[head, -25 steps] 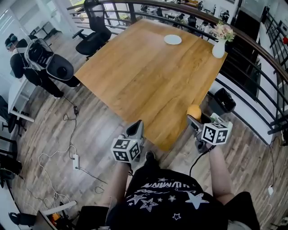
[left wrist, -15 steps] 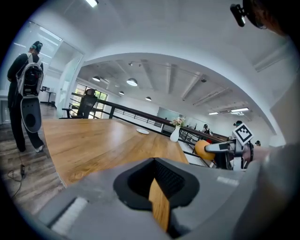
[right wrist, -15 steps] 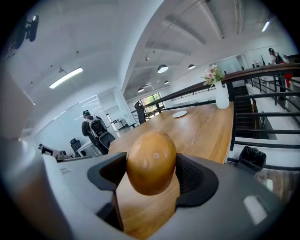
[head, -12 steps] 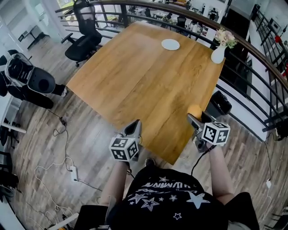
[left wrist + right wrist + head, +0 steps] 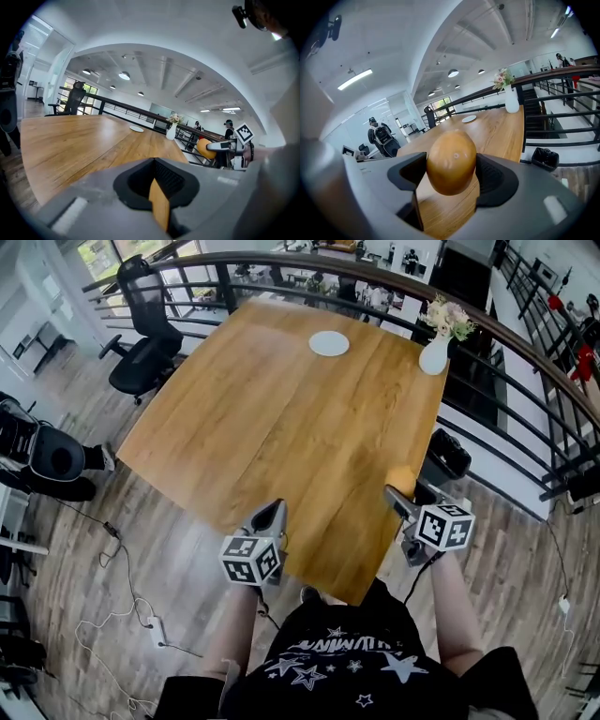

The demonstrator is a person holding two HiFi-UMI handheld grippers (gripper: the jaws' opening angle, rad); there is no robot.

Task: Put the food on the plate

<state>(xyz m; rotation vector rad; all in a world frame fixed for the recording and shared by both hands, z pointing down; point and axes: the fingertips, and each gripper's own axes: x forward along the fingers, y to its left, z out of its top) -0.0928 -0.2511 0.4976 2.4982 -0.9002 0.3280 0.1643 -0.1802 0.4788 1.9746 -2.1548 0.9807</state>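
Wood desk [image 5: 281, 409] held a white plate [image 5: 329, 343] at its far end. By the near edge, the right gripper [image 5: 401, 493] squeezed a round orange-brown food [image 5: 403, 477] in its jaws, far from the plate. The left gripper [image 5: 270, 517] had its jaws closed with nothing in them.

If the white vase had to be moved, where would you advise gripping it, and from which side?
Grip the white vase probably at its neck under the flowers, coming level from the table side: it stands upright at the edge, and its body widens downward.
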